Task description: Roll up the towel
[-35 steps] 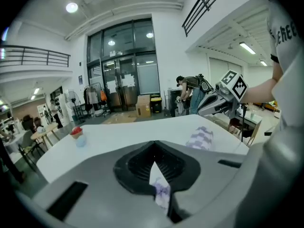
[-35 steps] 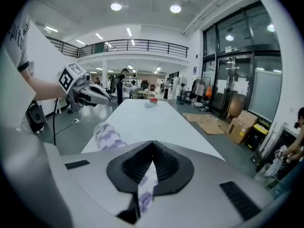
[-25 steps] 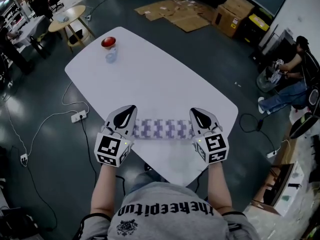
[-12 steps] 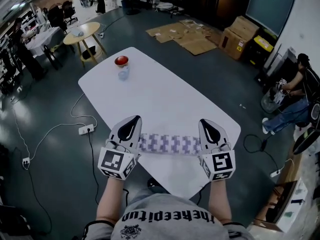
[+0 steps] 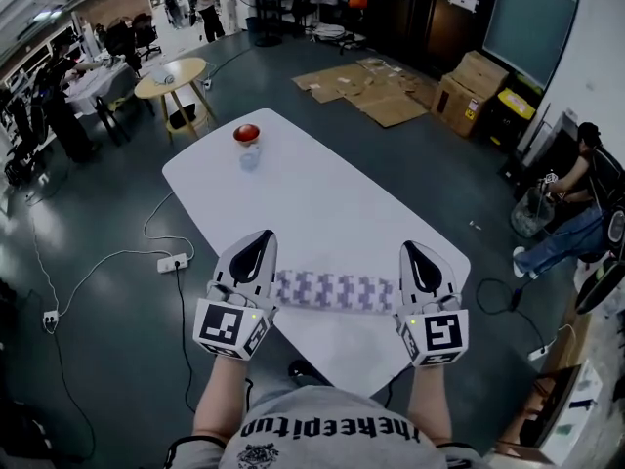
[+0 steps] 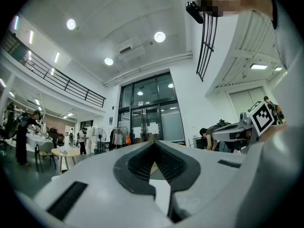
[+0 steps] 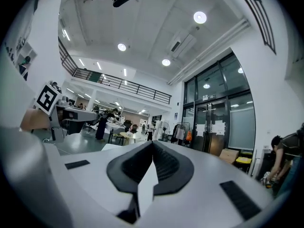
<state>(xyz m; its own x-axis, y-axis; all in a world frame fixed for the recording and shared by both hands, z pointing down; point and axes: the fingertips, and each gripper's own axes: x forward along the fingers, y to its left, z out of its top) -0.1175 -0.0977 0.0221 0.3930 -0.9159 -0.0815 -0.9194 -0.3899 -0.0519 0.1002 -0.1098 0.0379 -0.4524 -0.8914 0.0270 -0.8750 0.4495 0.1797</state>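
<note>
The towel (image 5: 335,291), checked purple and white, lies as a long roll across the near end of the white table (image 5: 322,193). In the head view my left gripper (image 5: 261,239) covers the roll's left end and my right gripper (image 5: 415,251) covers its right end. Both are held above the table and point level, away from me. In the left gripper view the left gripper (image 6: 153,145) has its jaws together with nothing between them. The right gripper (image 7: 153,144) looks the same in its own view. Neither gripper view shows the towel.
A red bowl (image 5: 246,133) and a small clear object (image 5: 250,156) sit at the table's far end. A power strip (image 5: 176,262) with cables lies on the floor to the left. Behind are a round wooden table (image 5: 171,78) and flattened cardboard (image 5: 371,86). A person (image 5: 576,223) sits at the right.
Both grippers have risen together, still shut, and the head view has tilted up to show more of the room. The rolled towel stays in place on the table.
</note>
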